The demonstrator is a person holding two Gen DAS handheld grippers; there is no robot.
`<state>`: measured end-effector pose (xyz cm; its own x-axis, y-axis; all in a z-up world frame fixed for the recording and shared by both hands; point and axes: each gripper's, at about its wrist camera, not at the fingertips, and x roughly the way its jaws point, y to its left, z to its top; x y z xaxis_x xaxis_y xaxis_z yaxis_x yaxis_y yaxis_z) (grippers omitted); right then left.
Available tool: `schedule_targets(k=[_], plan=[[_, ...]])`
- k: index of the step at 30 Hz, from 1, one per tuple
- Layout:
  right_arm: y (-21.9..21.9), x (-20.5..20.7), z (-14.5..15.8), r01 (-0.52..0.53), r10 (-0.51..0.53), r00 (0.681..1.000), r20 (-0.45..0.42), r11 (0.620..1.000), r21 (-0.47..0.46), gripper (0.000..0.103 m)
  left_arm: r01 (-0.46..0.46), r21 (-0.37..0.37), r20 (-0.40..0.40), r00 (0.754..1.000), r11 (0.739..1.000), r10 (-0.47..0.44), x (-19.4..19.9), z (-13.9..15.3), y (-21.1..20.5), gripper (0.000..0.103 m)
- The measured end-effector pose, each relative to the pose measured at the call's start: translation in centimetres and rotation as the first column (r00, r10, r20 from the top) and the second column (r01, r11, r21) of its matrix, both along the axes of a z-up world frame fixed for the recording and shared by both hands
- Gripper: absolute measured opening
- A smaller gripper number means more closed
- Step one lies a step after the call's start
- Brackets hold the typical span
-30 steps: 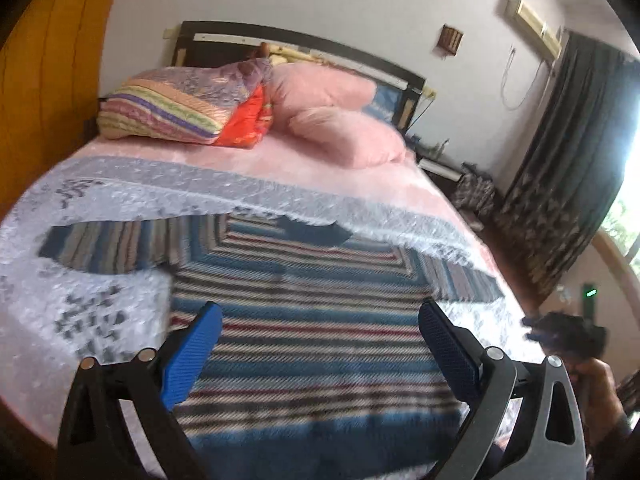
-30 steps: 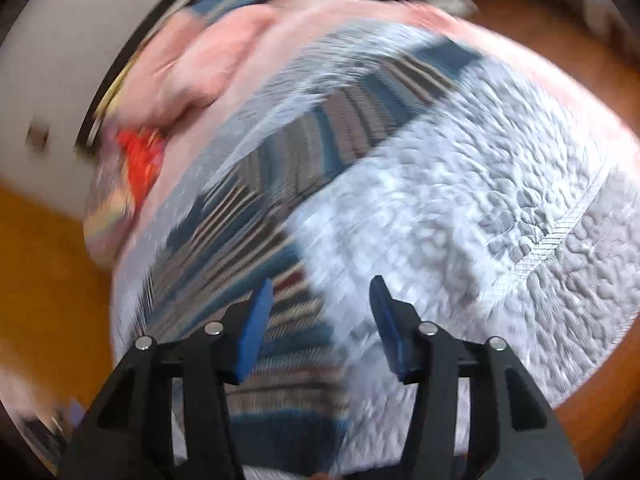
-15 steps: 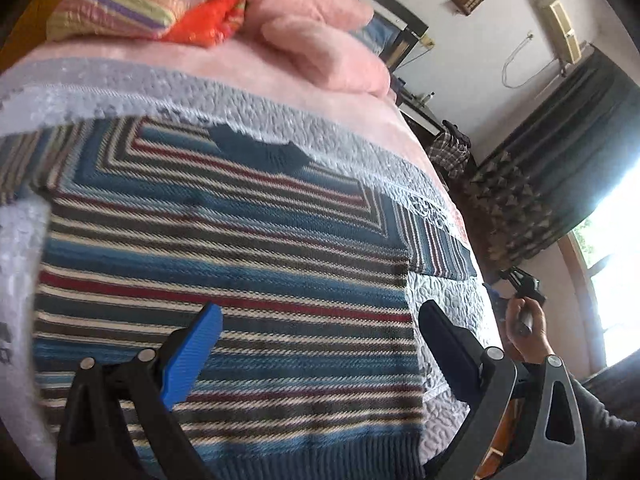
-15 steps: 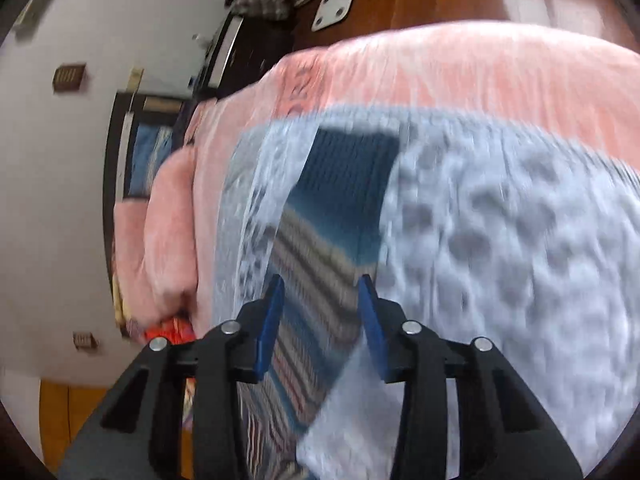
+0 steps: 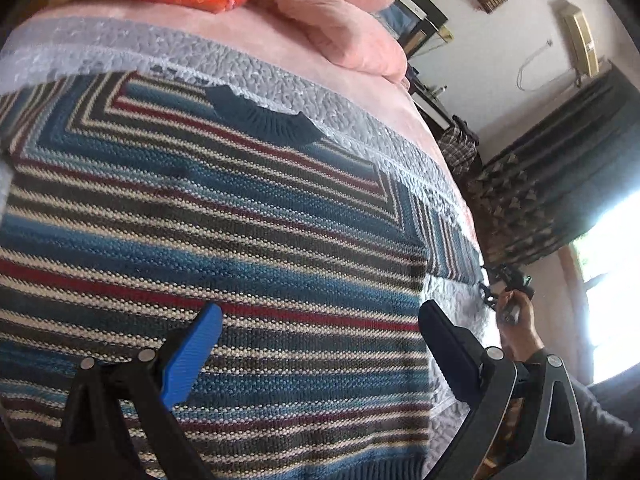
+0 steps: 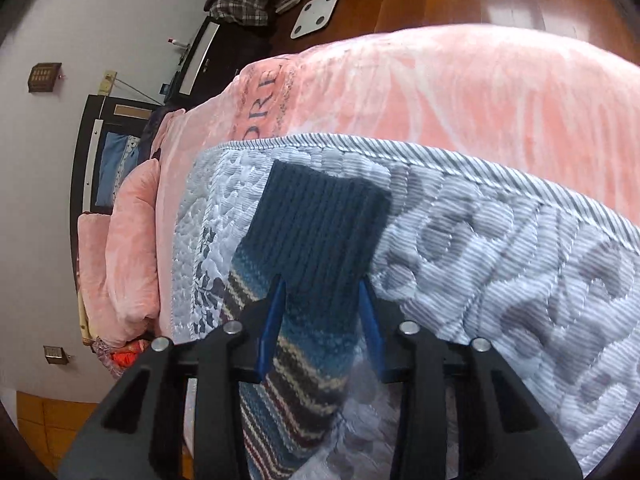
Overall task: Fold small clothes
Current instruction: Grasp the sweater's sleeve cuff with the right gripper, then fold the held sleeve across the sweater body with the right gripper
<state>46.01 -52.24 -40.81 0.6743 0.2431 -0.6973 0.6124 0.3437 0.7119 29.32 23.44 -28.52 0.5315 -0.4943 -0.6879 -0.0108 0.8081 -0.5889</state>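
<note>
Now right hand-held gripper [image 6: 322, 300] straddling sweater [image 5: 224, 240] cuff [image 6: 320, 220], fingers apart

I see the sweater [image 5: 224, 232] flat on the quilt [image 5: 280, 84], pillows [image 5: 340, 36] behind it, its sleeve cuff [image 6: 320, 224] between my right gripper's [image 6: 322, 308] fingers.

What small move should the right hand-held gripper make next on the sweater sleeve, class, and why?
Probably close on the sleeve cuff. The right hand-held gripper has its fingers open on either side of the cuff, not yet pinching it, while the striped sweater lies flat and unfolded on the quilt.
</note>
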Motion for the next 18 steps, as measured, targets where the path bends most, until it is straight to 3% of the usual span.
schedule_targets(k=[1,2,5,8,12,14,18], plan=[[0.1,0.1,0.1,-0.008,0.008,1.0,0.003,1.0,-0.003,0.017,-0.007,-0.016,0.004,1.0,1.0,0.007,0.1,-0.1,0.3,0.099],[0.2,0.4,0.4,-0.018,0.018,1.0,0.005,1.0,-0.017,0.014,-0.019,-0.036,0.011,1.0,0.999,0.019,0.1,-0.1,0.8,0.099],[1.1,0.2,2.9,-0.042,0.045,0.997,0.06,0.997,-0.06,0.012,-0.04,-0.095,-0.006,0.999,0.995,0.04,0.2,-0.5,2.1,0.099],[3.9,0.9,7.8,-0.123,0.143,0.984,0.104,0.975,-0.184,0.012,-0.062,-0.123,-0.012,0.998,0.99,0.061,0.3,-0.3,3.1,0.099],[10.9,1.7,15.8,-0.238,0.311,0.938,0.153,0.899,-0.368,0.011,-0.003,0.013,-0.024,1.0,1.0,0.003,0.5,1.4,2.8,0.099],[14.2,1.9,18.6,-0.276,0.374,0.913,0.163,0.861,-0.427,0.011,0.023,0.086,-0.032,0.999,0.996,-0.02,0.4,2.5,2.5,0.099],[22.8,1.8,23.0,-0.353,0.506,0.848,0.161,0.764,-0.541,0.011,0.053,0.149,-0.03,0.998,0.987,-0.049,0.3,4.2,2.5,0.099]])
